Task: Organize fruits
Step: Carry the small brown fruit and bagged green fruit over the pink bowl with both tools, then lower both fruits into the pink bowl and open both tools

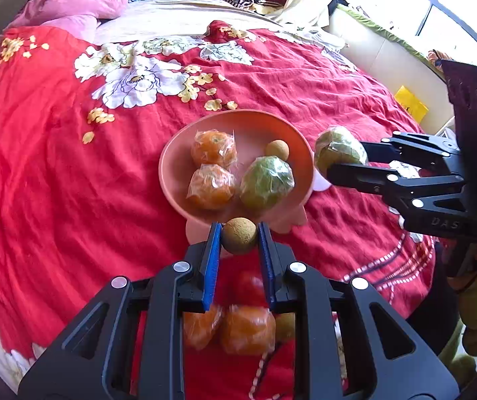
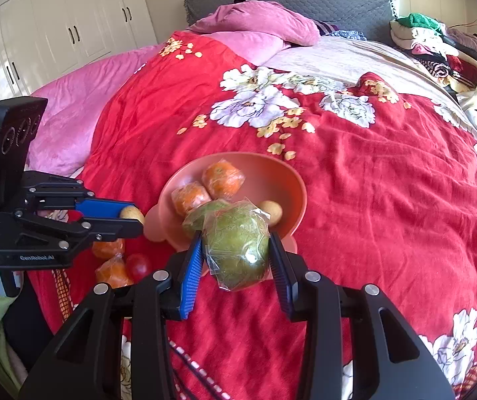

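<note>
left gripper (image 1: 239, 238): blue pads clamped on a small round brown fruit (image 1: 239, 240), held just at the near edge of the pink bowl (image 1: 172, 163); in the right wrist view, same claw (image 2: 133, 218) coming in from the left with the little fruit (image 2: 132, 214) at its tip, right beside the bowl's rim

right gripper (image 2: 237, 250): pinching a green fruit in clear wrap (image 2: 237, 246), hanging over the bowl's near rim (image 2: 296, 180); from the left wrist view, seen (image 1: 341, 160) at the bowl's right edge with the wrapped green one (image 1: 336, 148) gripped in the tips

bowl contents: two wrapped oranges (image 1: 213, 148) (image 1: 211, 186) side by side on the left, touching; another wrapped green fruit (image 1: 266, 183) on the right; a second small brown fruit (image 1: 276, 150) just behind it

loose fruit: under the left claw, two more wrapped oranges (image 1: 246, 330) (image 1: 202, 328) on the blanket, blurry; a red round one (image 2: 138, 266) next to them, plus something small and brownish (image 1: 285, 326), too blurred to call

surface: red floral bedspread (image 1: 55, 166), bowl sitting toward the near side

background: pink pillow (image 2: 261, 23) by the headboard, pile of folded clothes (image 2: 431, 43) at the far corner, white wardrobe (image 2: 72, 23) on the left
</note>
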Tool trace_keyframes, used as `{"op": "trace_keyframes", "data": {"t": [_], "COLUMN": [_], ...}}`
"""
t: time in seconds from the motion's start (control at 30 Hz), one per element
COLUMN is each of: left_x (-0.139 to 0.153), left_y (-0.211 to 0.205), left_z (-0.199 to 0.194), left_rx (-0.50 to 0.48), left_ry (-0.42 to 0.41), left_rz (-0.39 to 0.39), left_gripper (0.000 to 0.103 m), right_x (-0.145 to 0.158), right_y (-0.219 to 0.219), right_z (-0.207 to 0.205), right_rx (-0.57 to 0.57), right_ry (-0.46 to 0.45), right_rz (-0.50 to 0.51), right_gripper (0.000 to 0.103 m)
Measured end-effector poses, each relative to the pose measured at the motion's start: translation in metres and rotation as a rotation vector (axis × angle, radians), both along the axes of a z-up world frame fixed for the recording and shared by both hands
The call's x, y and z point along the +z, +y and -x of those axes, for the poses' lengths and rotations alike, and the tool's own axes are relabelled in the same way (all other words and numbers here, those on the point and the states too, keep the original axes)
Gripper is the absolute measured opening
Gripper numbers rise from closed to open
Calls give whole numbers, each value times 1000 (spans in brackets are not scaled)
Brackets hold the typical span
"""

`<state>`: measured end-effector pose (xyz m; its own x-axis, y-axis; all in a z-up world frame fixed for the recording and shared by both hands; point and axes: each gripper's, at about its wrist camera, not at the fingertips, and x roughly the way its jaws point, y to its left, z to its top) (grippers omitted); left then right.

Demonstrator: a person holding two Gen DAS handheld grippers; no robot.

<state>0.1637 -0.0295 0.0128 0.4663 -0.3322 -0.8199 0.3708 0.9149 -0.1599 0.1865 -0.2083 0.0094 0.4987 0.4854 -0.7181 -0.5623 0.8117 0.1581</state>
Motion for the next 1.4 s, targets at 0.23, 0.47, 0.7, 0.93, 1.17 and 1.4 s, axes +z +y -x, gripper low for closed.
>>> {"op": "trace_keyframes", "data": {"t": [0.23,0.47,0.7,0.93,1.17,1.4], "left_x": [-8,-17,-20,-24,-31,-33], "left_y": [-11,-19,-21,-25,-27,-26], "left_z": [-15,-22,-28,-35,-37,-38], "left_rx": [-13,-20,-19,-25,-28,-23], "left_ry": [13,26,28,35,49,52], "left_rz": [-10,-21,-13,-7,-6,1], "left_gripper": [15,15,15,15,15,15], "right_x": [-1,-2,-4,-10,-13,-15], "right_y": [0,3,9,17,24,30], "right_z": [-14,-30,-44,-61,-72,-84], "right_rx": [-13,-16,-13,-8,-1,-5], "right_ry": [1,3,4,12,13,12], "right_rz": [6,11,26,42,43,43], "right_gripper": [37,37,37,37,37,37]}}
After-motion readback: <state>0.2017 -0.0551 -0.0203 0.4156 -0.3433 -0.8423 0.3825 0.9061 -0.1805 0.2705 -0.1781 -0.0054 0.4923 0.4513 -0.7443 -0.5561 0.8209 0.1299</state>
